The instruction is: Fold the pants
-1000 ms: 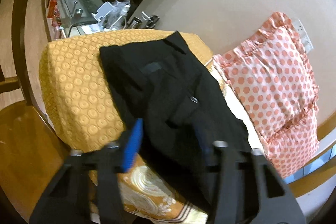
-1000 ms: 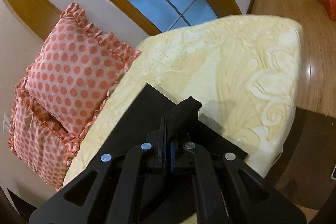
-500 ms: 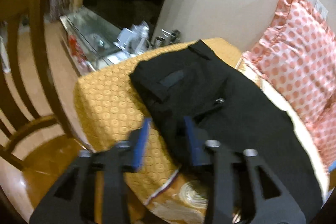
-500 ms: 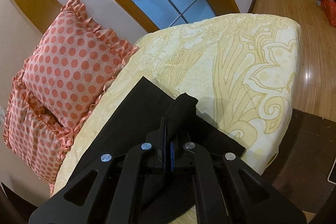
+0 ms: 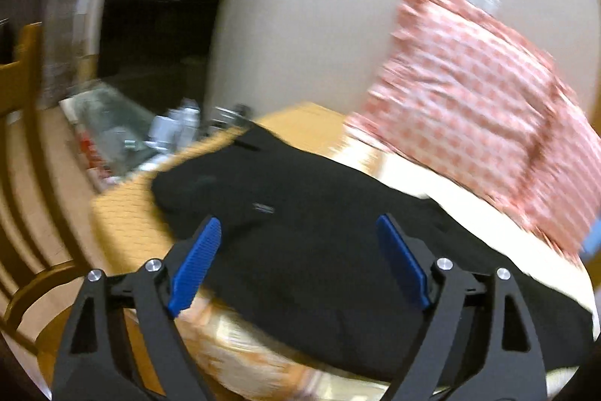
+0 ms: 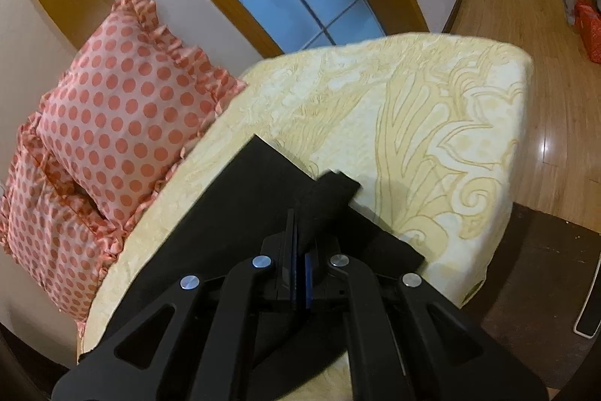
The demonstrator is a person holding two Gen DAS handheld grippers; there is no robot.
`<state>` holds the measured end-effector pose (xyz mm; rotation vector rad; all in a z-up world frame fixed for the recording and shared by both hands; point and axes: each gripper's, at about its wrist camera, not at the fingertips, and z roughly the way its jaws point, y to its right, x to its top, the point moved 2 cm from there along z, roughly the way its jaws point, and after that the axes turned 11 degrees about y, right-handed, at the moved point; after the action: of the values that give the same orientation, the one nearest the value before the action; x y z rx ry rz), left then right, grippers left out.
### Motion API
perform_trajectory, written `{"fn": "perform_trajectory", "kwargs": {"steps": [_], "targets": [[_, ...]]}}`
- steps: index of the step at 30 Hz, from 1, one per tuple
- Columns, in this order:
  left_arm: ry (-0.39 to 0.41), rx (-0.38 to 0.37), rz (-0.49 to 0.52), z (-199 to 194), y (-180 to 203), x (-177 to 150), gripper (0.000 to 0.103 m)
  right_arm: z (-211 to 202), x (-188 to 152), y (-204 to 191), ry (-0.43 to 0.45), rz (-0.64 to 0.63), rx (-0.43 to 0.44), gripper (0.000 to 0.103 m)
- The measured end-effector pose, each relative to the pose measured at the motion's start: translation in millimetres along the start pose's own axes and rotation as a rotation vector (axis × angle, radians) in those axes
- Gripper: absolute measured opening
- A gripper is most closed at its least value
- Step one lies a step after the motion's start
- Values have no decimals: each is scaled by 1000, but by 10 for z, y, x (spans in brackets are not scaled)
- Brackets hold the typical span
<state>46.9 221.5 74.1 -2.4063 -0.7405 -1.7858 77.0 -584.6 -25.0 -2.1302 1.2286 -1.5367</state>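
Observation:
Black pants (image 5: 311,224) lie spread across a bed; the waist end rests on an orange patterned cover (image 5: 124,209). My left gripper (image 5: 298,243) is open, its blue pads wide apart, just above the near edge of the pants and holding nothing. The left wrist view is blurred by motion. In the right wrist view the leg end of the pants (image 6: 240,198) lies on the cream bedspread (image 6: 432,123). My right gripper (image 6: 300,250) is shut on a bunched fold of the pants hem (image 6: 330,192), lifted slightly off the bed.
Pink polka-dot pillows (image 6: 127,111) lean against the wall at the head of the bed and show in the left wrist view (image 5: 488,100). A glass stand with small items (image 5: 150,134) and a wooden chair (image 5: 22,175) are left of the bed. Wooden floor (image 6: 526,6) lies beyond the bed's foot.
My left gripper has opened wide and swung, its view tilting up toward the wall. My right gripper keeps its grip on the hem and has shifted slightly along the bed.

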Motion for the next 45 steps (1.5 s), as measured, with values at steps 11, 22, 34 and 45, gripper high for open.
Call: {"fn": "perform_trajectory", "kwargs": {"steps": [11,22,34,45], "targets": [[-135,-197,176,322,698,-390,86,-137,14,45,-14,-52,-43,3],[-214,-236,179,447,695,-603,86,-502,132,222,72,-16,-110,65],[-245,-257,161,491,673,-690,89,-407,-92,59,-8,-54,-63,45],[-244,-262,171,466,677,-739,94,-262,-153,79,-9,32,-2,10]]}}
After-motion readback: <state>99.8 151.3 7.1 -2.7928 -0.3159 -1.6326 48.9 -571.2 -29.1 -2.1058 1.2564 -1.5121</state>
